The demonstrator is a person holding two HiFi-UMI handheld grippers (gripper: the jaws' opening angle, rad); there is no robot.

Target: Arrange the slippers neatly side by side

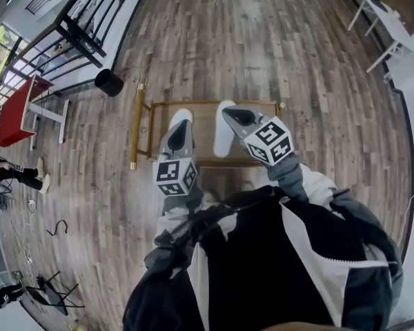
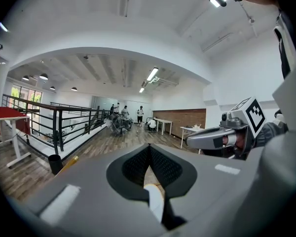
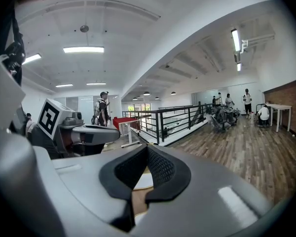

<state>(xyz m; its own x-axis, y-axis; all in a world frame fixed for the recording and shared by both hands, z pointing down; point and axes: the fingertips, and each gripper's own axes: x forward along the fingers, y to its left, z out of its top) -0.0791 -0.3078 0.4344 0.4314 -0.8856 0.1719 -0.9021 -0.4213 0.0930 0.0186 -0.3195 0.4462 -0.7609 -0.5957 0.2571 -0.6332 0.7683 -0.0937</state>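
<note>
Both tools are clenched and empty. The left tool [image 1: 180, 127] and right tool [image 1: 234, 114] hover level over the low gold-framed table [image 1: 201, 135], and neither touches anything.

Both white slippers sit on the table's wood top. The left slipper [image 1: 183, 114] is mostly hidden under the left tool, with only its far end showing. The right slipper [image 1: 223, 138] lies just beside it, lengthwise, with a strip of bare wood between them. Each gripper view shows shut jaws with a sliver of white slipper [image 2: 153, 200] [image 3: 141, 181] and wood below, nothing pinched.

My read on the step: no grasp is in hand. The pair looks roughly parallel, but the left one is too covered to judge alignment or whether the ends are flush. So this is either the approach or a check of the layout.

If adjustment is needed, the next move calls for:
- open the jaws before descending
- tip the tools downward toward the slippers
- take a slipper by its edge or upper
- slide it beside its mate, ends level, gap narrow and even

Main risk is nudging one slipper askew while handling the other.
</note>
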